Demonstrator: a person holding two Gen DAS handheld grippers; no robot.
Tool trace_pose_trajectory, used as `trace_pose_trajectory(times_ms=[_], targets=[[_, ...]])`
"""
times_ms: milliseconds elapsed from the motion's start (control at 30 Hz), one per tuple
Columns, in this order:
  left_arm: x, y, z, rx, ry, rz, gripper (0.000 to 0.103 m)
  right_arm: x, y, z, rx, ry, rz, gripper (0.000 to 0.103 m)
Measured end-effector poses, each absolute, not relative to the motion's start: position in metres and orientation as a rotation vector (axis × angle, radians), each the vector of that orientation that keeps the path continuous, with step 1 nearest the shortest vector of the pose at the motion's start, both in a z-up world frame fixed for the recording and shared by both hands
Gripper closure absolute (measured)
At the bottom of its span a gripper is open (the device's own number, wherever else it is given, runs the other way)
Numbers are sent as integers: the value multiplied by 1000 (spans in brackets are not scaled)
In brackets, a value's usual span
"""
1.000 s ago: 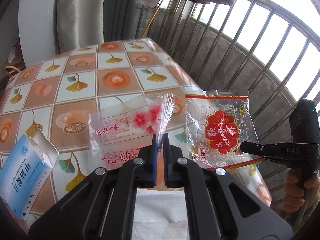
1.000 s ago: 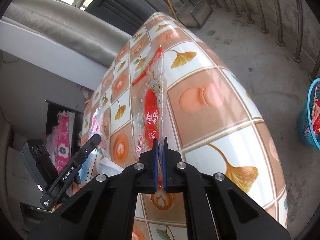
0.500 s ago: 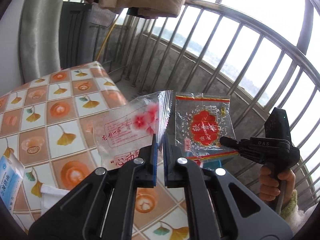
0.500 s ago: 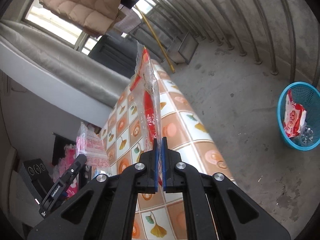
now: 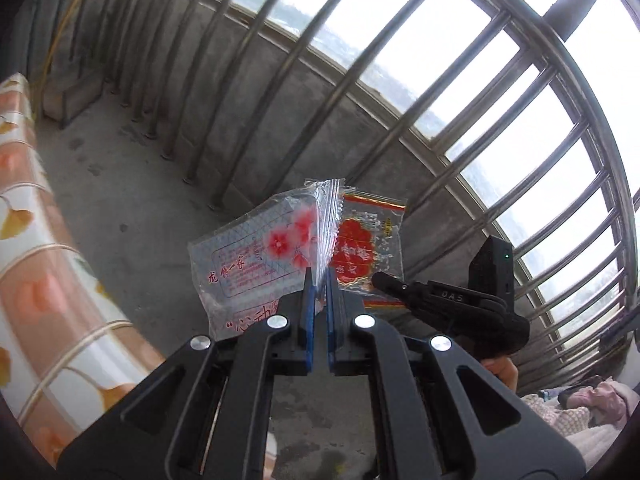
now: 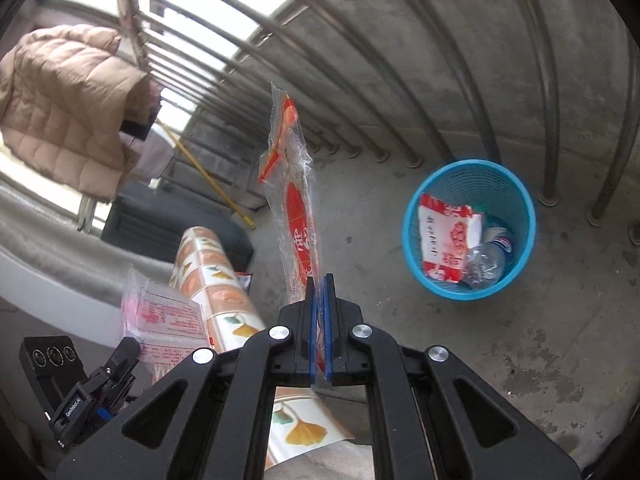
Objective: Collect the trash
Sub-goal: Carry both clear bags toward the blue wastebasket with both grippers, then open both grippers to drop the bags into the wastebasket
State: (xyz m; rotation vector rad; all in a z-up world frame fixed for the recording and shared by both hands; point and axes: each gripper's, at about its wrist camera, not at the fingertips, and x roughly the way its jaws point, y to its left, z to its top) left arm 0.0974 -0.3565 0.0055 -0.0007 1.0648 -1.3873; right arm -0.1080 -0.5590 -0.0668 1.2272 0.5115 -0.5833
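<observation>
My left gripper (image 5: 319, 274) is shut on a clear wrapper with pink flowers and red print (image 5: 256, 264), held up over the concrete floor. Just right of it hangs a clear wrapper with a red emblem (image 5: 366, 248), pinched by my right gripper (image 5: 376, 279). In the right wrist view that red wrapper (image 6: 298, 200) stands edge-on from the shut right gripper (image 6: 319, 280). A blue mesh trash basket (image 6: 420, 268) sits on the floor to the right, holding a red-and-white packet (image 6: 444, 240) and a crushed plastic bottle (image 6: 486, 260). The left gripper (image 6: 126, 354) with its flowered wrapper (image 6: 164, 320) shows at lower left.
The table with a ginkgo-leaf patterned cloth (image 5: 36, 280) runs along the left edge; it also shows in the right wrist view as the table (image 6: 216, 280). A curved metal railing (image 5: 360, 92) on a low concrete wall bounds the balcony. A beige padded jacket (image 6: 64, 108) hangs at the upper left. A hand (image 5: 500, 370) grips the right tool.
Both grippers have swung away from the tabletop toward the railing and floor, each still holding its wrapper. The blue basket has come nearer to the middle of the right wrist view.
</observation>
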Motion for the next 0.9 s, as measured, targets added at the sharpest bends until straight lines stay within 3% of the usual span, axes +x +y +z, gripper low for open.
trace_pose_trajectory(times_ms=[333, 433, 467, 500, 567, 600, 633, 900], targets=[[80, -524, -85, 165, 1313, -1463, 98, -145, -630, -190, 1534, 474, -737, 99], [80, -560, -114, 184, 1364, -1445, 94, -145, -649, -223, 1586, 476, -782, 99], [81, -571, -124, 193, 1367, -1433, 86, -143, -654, -234, 1611, 471, -787, 99], [82, -577, -131, 203, 1366, -1425, 80, -141, -661, -249, 1639, 472, -771, 96], [83, -590, -147, 198, 1371, -1397, 61, -139, -669, -270, 1669, 492, -796, 81], [85, -591, -153, 197, 1387, -1377, 60, -140, -672, -280, 1678, 501, -826, 66], [86, -595, -159, 188, 1407, -1363, 59, -140, -673, -288, 1681, 506, -845, 57], [97, -577, -143, 129, 1391, -1389, 49, -150, -668, -289, 1650, 467, -907, 45]])
